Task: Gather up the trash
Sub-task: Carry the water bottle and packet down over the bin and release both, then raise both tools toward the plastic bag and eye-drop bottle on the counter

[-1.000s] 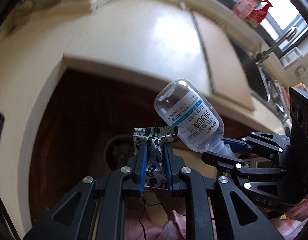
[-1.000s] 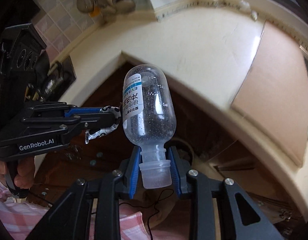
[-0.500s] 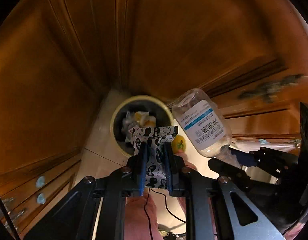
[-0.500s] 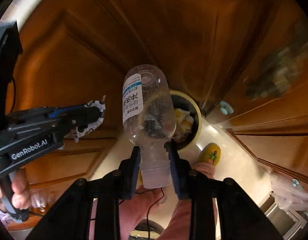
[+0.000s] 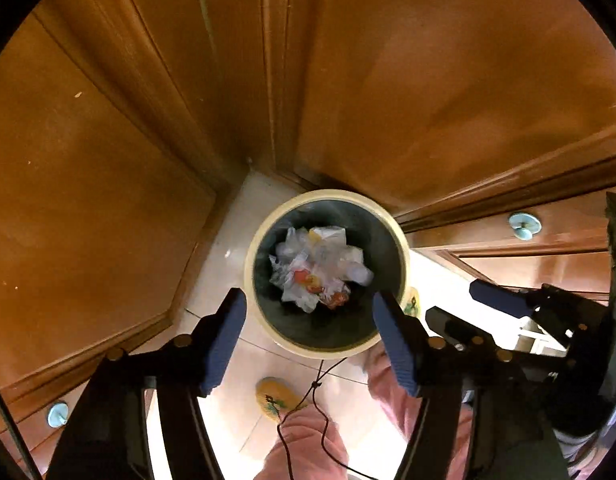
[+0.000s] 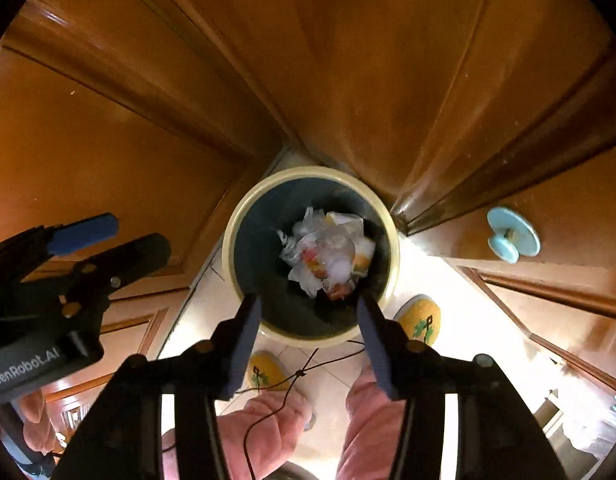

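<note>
left hand-held gripper [image 5: 310,308]: jaws opening, empty | right hand-held gripper [image 6: 308,312]: jaws opening, empty | crumpled trash [image 5: 318,266] in bin [image 5: 263,320] directly below both

We see the bin [image 5: 327,343] on the floor [image 5: 227,248] in the cabinet corner [image 5: 267,80], crumpled trash [image 5: 318,266] inside it, two slippers [image 6: 420,320] just before it.

— How many bins?
— One round bin [image 5: 328,350], cream rim, on the floor at centre frame.
— Slippers?
— Two yellow slippers [image 6: 420,316], low in the frame.
— Knobs?
— Two pale blue cabinet knobs [image 5: 524,225]: right edge and lower left.
— Grippers?
— Two, each with two fingers [image 5: 223,340].
</note>
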Demonstrator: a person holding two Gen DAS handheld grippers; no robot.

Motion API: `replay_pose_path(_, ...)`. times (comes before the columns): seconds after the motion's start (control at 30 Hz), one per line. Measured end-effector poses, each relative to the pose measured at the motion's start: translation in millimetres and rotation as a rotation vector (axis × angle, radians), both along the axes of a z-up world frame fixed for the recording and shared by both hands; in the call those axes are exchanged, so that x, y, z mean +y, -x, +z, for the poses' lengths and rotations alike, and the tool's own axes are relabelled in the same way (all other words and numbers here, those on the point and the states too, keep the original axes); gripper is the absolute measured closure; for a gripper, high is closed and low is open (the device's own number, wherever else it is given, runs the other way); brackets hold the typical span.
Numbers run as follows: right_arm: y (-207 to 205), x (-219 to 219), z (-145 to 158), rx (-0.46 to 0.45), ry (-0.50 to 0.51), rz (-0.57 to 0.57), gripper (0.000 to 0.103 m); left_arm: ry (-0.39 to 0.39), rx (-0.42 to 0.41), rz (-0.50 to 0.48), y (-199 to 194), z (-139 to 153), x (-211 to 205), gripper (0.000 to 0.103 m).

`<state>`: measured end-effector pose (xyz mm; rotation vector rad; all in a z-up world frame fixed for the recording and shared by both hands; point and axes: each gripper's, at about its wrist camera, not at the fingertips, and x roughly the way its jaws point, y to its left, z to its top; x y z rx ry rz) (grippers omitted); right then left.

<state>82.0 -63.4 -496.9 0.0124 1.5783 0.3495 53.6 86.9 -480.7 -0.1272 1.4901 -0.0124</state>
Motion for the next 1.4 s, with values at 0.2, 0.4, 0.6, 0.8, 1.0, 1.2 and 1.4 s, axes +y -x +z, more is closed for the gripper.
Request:
replay_pose_path(0.2,5,-3,12,0.000,-0.008,-0.007,0.052,-0.011,0.006,0.020,0,11,6,0.038)
replay_pose_path(0.4,7,1,33,-0.014,-0.009,0.002,0.052,-0.014,-0.005,0.024,-1,22,14,0.034)
replay_pose_path(0.6,13,3,59,-0.039,-0.014,0.009,0.052,-0.001,-0.018,0.016,4,55,12,0.034)
replay_pose_path(0.8,18,1,104,-0.061,-0.015,-0.015,0.052,-0.009,-0.038,-0.025,14,98,6,0.027)
replay_pose_path(1.0,25,0,148,-0.106,0.001,-0.023,0.052,0.006,-0.072,-0.047,24,153,6,0.027)
replay_pose_path(1.2,33,-5,205,-0.180,0.013,-0.025,0.052,0.013,-0.126,-0.081,35,216,5,0.024)
replay_pose_path(1.4,38,-14,272,-0.300,0.027,-0.033,0.052,-0.007,-0.232,-0.144,34,286,-4,0.023)
